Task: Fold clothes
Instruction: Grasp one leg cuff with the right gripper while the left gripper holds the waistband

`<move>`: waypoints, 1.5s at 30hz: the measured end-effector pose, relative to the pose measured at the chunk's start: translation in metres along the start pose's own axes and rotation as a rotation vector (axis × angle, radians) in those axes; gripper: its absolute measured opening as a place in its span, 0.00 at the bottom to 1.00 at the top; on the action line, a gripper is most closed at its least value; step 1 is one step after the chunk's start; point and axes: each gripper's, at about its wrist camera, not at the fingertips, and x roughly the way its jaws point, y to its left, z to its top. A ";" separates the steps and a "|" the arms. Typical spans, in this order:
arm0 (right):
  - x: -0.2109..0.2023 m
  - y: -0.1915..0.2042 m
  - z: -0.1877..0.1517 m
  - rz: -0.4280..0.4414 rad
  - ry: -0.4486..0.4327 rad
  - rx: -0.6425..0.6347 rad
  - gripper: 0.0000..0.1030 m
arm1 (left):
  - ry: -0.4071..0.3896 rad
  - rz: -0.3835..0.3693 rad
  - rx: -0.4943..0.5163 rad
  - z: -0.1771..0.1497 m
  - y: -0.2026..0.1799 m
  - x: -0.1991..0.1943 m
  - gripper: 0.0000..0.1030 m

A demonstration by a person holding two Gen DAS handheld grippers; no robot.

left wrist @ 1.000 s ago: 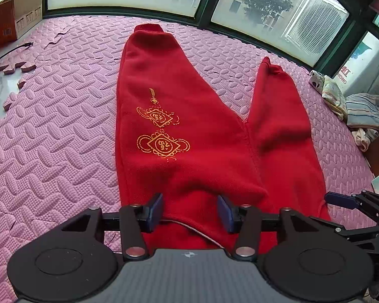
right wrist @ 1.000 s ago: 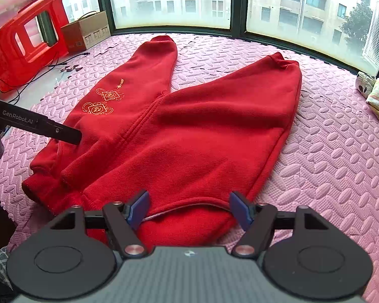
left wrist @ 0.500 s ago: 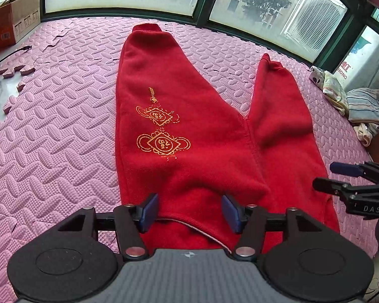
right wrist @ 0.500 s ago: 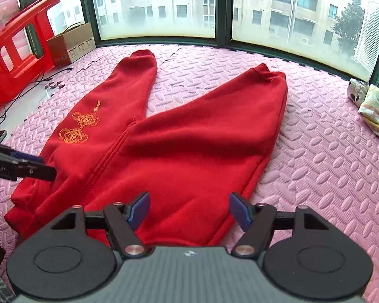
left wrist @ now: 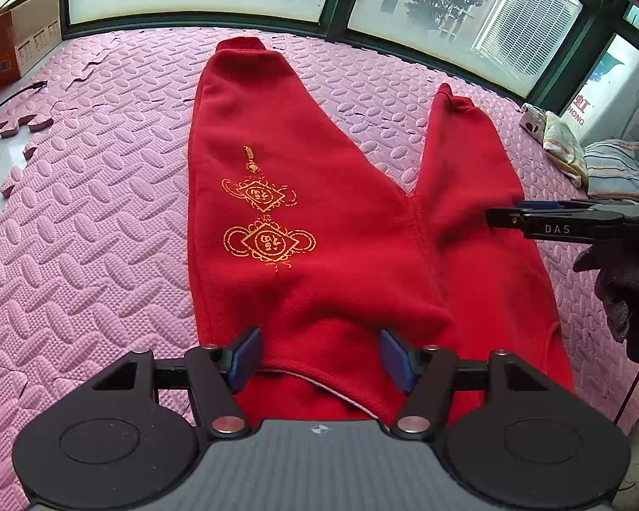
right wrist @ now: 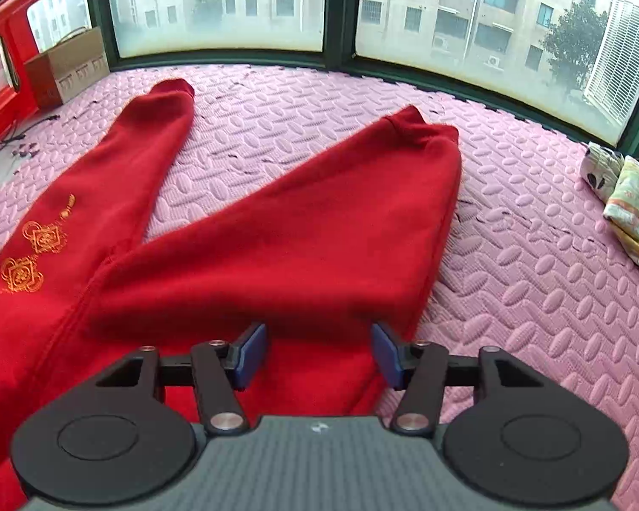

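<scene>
A cardboard box (left wrist: 19, 34) stood at the far left beside the window, at the edge of a pink foam mat (left wrist: 85, 221) that covered the floor. Red trousers (left wrist: 302, 230) lay flat on the mat, waist nearest the cameras and both legs fanned out toward the window. The left leg carried a gold embroidered motif (left wrist: 262, 221) in two parts, one above the other. The left gripper (left wrist: 321, 357) hung over the waistband with its jaws released, spread wide with only red cloth between the blue pads. To the right of it, the right gripper (left wrist: 494, 217) reached in from the side above the right leg, held by a dark-gloved hand (left wrist: 617, 285). In the right wrist view, that gripper's (right wrist: 319, 355) jaws were likewise spread apart over the waist, grasping nothing. At the far right, a small heap of folded clothes (left wrist: 575, 149) rested on the mat near the window frame.
</scene>
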 end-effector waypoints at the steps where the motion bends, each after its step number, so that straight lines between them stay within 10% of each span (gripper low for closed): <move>1: -0.002 -0.004 -0.001 -0.003 0.005 0.002 0.52 | 0.000 -0.002 0.000 0.001 0.000 -0.001 0.63; 9: -0.015 -0.028 0.013 -0.008 -0.021 0.017 0.52 | -0.079 -0.096 0.096 0.023 -0.035 -0.017 0.58; 28: 0.031 -0.049 0.086 -0.003 -0.072 0.009 0.52 | 0.080 -0.397 0.364 0.006 -0.153 0.068 0.30; 45: 0.090 -0.082 0.120 -0.037 -0.059 0.073 0.52 | 0.066 -0.418 0.349 0.007 -0.146 0.057 0.35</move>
